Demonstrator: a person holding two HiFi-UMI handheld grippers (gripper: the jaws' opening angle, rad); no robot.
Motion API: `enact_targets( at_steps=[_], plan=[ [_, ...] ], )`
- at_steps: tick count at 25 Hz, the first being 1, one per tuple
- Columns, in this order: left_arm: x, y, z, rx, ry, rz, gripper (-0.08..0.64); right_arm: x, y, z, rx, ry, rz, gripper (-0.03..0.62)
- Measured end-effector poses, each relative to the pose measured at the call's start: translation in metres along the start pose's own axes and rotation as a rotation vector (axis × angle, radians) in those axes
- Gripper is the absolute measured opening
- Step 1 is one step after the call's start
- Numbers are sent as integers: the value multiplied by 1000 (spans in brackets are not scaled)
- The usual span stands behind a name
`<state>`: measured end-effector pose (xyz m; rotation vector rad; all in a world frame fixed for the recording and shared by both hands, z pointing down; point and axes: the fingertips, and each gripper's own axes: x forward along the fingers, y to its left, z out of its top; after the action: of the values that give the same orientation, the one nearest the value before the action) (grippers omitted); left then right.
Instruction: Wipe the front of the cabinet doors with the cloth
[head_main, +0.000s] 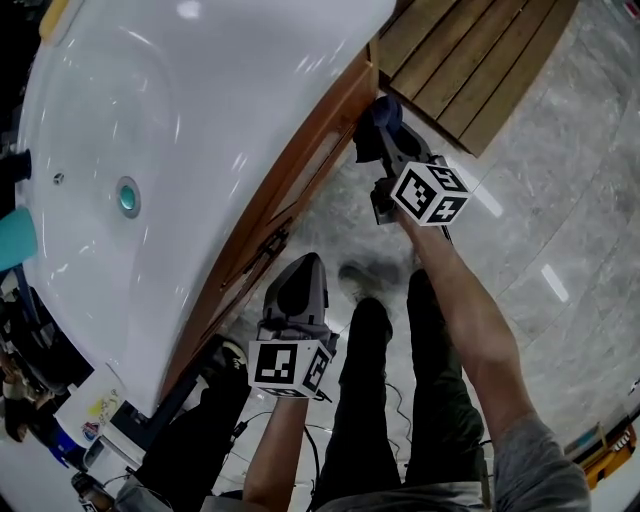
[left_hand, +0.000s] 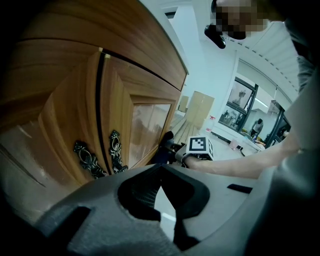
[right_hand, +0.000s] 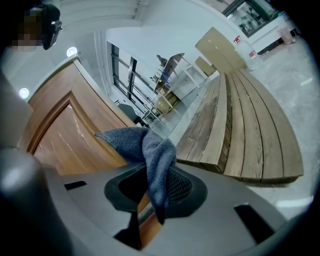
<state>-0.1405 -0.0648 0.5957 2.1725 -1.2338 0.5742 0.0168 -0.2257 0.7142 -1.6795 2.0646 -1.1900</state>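
The wooden cabinet doors (head_main: 300, 170) run under a white basin top. My right gripper (head_main: 385, 145) is shut on a dark blue cloth (head_main: 386, 112), which is pressed against the far door near its upper right corner. In the right gripper view the cloth (right_hand: 150, 150) hangs folded out of the gripper (right_hand: 156, 172), beside the glossy door panel (right_hand: 65, 140). My left gripper (head_main: 300, 272) is shut and holds nothing, close to the doors. In the left gripper view, that gripper (left_hand: 161, 172) points along the doors past two ornate metal handles (left_hand: 102, 155) toward the right gripper (left_hand: 199, 146).
A white basin (head_main: 180, 130) with a teal drain (head_main: 128, 197) tops the cabinet. A slatted wooden platform (head_main: 480, 60) lies on the grey tiled floor just beyond the cabinet's end. The person's legs (head_main: 400, 380) stand in front. Small items crowd the counter's near end (head_main: 90, 420).
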Motion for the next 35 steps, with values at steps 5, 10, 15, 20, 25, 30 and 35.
enact_targets(
  at_steps=[5, 10, 15, 20, 25, 30, 35],
  plan=[
    [-6, 1, 0, 2, -4, -3, 6, -8, 25, -25, -47, 46, 57, 78],
    [-17, 2, -3, 6, -6, -6, 6, -14, 51, -50, -51, 63, 86, 78],
    [-30, 9, -14, 2, -10, -6, 6, -22, 70, -74, -30, 71, 100, 78],
    [-42, 15, -22, -1, -13, -5, 6, -31, 90, -102, -12, 84, 120, 78],
    [-54, 25, -29, -1, -15, -3, 6, -38, 105, -126, 30, 88, 131, 78],
    [-61, 32, -34, -2, -16, -1, 6, -45, 121, -148, 68, 93, 139, 78],
    [-66, 35, -35, -2, -22, -2, 6, -49, 128, -159, 127, 79, 124, 78]
  ],
)
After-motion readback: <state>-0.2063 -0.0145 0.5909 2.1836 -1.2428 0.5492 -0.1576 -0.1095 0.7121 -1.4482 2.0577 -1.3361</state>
